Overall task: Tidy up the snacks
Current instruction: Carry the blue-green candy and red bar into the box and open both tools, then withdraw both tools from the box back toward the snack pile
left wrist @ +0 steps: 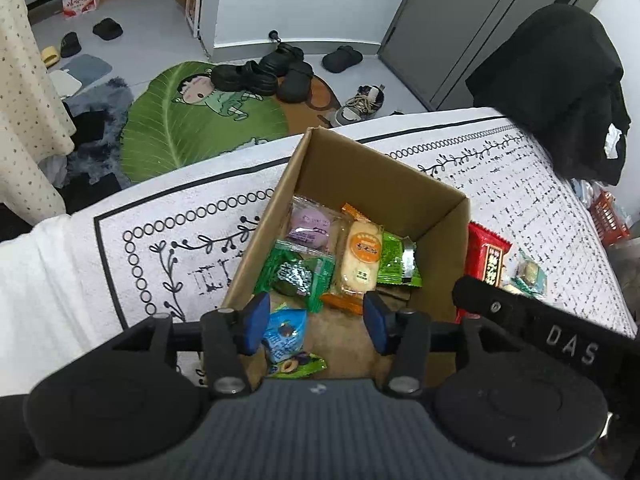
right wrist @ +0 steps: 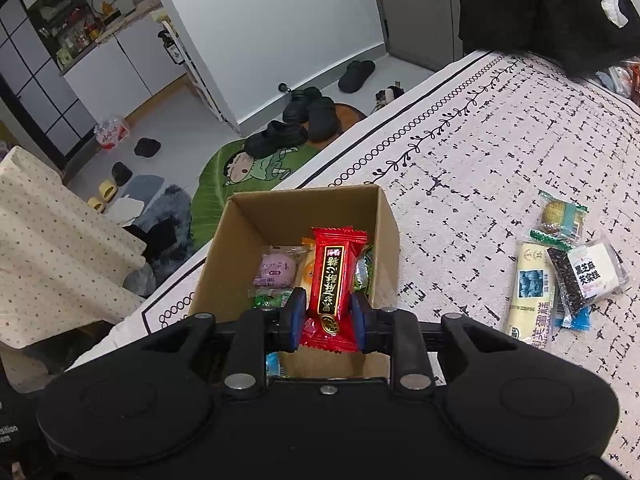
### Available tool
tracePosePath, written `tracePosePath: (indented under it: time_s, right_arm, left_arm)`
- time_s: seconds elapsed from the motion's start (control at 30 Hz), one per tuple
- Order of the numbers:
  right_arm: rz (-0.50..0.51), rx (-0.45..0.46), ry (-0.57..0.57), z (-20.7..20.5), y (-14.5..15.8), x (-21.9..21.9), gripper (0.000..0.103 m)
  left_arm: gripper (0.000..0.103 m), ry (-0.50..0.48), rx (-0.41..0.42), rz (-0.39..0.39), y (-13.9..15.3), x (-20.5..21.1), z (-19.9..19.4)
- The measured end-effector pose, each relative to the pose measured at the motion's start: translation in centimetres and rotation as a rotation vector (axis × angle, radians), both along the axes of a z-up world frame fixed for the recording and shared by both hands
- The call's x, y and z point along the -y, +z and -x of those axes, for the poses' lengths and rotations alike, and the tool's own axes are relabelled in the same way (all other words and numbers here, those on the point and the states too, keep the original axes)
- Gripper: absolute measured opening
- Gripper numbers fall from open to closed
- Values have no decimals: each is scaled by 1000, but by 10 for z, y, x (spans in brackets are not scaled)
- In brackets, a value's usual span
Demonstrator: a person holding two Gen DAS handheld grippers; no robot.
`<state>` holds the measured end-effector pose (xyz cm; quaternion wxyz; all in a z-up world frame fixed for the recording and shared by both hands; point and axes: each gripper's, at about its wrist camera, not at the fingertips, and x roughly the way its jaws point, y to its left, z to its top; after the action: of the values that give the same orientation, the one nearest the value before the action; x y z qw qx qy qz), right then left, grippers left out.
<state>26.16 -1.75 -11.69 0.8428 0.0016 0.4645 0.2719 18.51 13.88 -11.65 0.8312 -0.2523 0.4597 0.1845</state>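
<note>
A cardboard box (left wrist: 372,184) stands on the patterned tablecloth. Inside it lie a purple packet (left wrist: 310,226), a dark green one (left wrist: 300,276), an orange-and-cream one (left wrist: 360,260) and a light green one (left wrist: 398,262). My left gripper (left wrist: 316,322) hangs open over the box's near end. A blue packet (left wrist: 286,336) lies just below its left pad, and neither pad presses on it. My right gripper (right wrist: 326,316) is shut on a red snack packet (right wrist: 334,276), held upright over the box (right wrist: 304,208). The same red packet (left wrist: 489,258) shows beside the box in the left wrist view.
Several loose snack packets (right wrist: 560,276) lie on the tablecloth (right wrist: 460,152) right of the box. A black garment (left wrist: 560,88) hangs at the table's far right. Beyond the far edge is the floor with shoes (left wrist: 264,72) and a green leaf mat (left wrist: 192,120).
</note>
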Motion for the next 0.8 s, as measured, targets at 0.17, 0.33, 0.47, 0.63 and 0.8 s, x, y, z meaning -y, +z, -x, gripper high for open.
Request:
tracePosePath:
  time_s: [0.17,0.33,0.47,0.63,0.8]
  right_arm:
    - [-15,0,-21,4,1,9,45]
    - [-19,-1,-42,7,2,25,56]
    - [-13,5,-64,8,4,41,66]
    - [-5,11,-94,7,4,61,76]
    - [13,35,-124,6,4,75,85]
  left_arm:
    - [63,19,2,1,1,-3,2]
    - [73,21,-2,-16,1,-1,3]
    - [74,-9,-18,-43,2,8,0]
    - [75,-49,2,-96,10,24,-2]
    - [80,-52,-4,-137,14,40,-2]
